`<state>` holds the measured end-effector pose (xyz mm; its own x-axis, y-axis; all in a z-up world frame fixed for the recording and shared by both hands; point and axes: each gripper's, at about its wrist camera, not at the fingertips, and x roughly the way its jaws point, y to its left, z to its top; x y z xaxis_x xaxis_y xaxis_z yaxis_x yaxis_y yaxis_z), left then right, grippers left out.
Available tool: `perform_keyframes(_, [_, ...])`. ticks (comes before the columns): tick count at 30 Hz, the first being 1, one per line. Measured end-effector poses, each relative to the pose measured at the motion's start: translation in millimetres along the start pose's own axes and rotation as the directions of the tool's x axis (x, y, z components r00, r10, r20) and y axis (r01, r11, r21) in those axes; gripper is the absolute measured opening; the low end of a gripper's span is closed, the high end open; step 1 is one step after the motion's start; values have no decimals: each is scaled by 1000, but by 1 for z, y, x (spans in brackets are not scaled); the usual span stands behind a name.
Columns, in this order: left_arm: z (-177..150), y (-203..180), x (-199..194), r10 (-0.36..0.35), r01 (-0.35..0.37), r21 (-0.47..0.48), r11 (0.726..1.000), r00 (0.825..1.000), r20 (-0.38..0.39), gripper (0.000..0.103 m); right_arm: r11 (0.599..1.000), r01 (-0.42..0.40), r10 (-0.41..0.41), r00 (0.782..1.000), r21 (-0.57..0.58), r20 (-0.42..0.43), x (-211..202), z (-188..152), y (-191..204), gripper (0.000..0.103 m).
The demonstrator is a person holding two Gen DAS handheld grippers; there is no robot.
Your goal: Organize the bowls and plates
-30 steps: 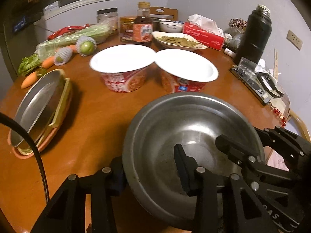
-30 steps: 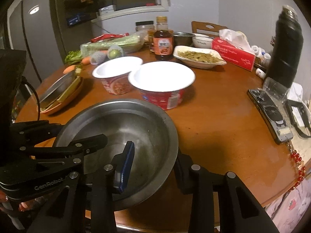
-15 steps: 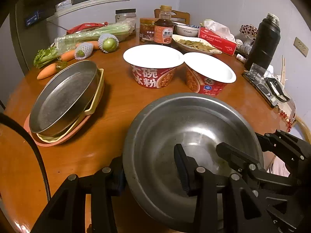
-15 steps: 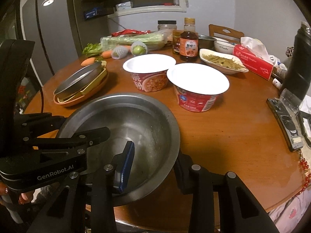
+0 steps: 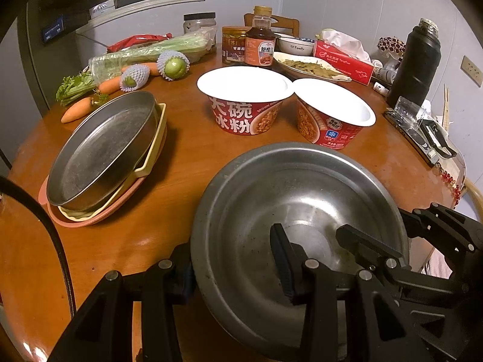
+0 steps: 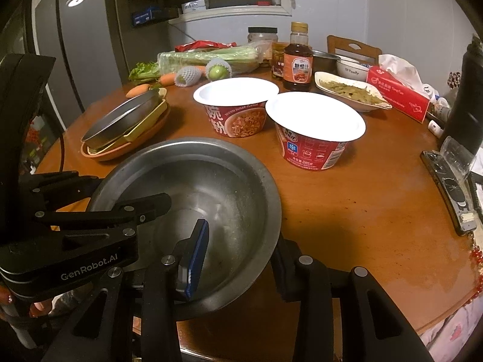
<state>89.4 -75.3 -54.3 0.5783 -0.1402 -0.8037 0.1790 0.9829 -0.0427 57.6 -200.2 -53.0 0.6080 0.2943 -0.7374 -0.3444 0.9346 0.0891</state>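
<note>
holding a steel bowl (image 5: 302, 211) by its rim from two sides, nearest both cameras, above the near part of the round wooden table (image 5: 187, 157). left gripper (image 5: 232, 259) straddles the near-left rim, one finger inside the bowl, one outside, pads on the wall; right gripper (image 6: 238, 256) does the same on the opposite rim. both grasp the bowl. whether the bowl's base touches the table or hangs just above it cannot be told. bowl is empty, some dull residue on the bottom.

progress, judged: partly done. to the left, a stack (image 5: 105, 157) is built: a pink plate at the bottom, a yellow tray on it, a steel pan tilted on top, nothing in it. the held bowl is not yet placed; it sits well apart from that stack.

behind the bowl, two red instant-noodle bowls (image 5: 244, 99), lids sealed, side by side and touching at the rims; not sorted. farther back, an oval dish (image 5: 311, 66) with greenish food and a small white bowl (image 5: 295, 45), contents hidden. these likely remain to be handled, along with setting the steel bowl down.
</note>
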Motion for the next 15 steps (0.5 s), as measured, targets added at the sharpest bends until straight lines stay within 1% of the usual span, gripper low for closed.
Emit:
perform_keyframes(5, [0, -1, 0, 3, -3, 9, 1000, 1000, -5, 44, 1000, -9, 9, 1000, 0, -6, 0, 0, -1, 41])
perform_keyframes(11, [1, -3, -2, 27, -27, 14, 1000, 1000, -4, 44, 1000, -16, 16, 1000, 4, -2, -2, 0, -2, 41])
perform_keyframes(15, [2, -2, -7, 60, -60, 11, 998, 998, 9, 44, 1000, -10, 10, 1000, 8, 4, -6, 1, -6, 41])
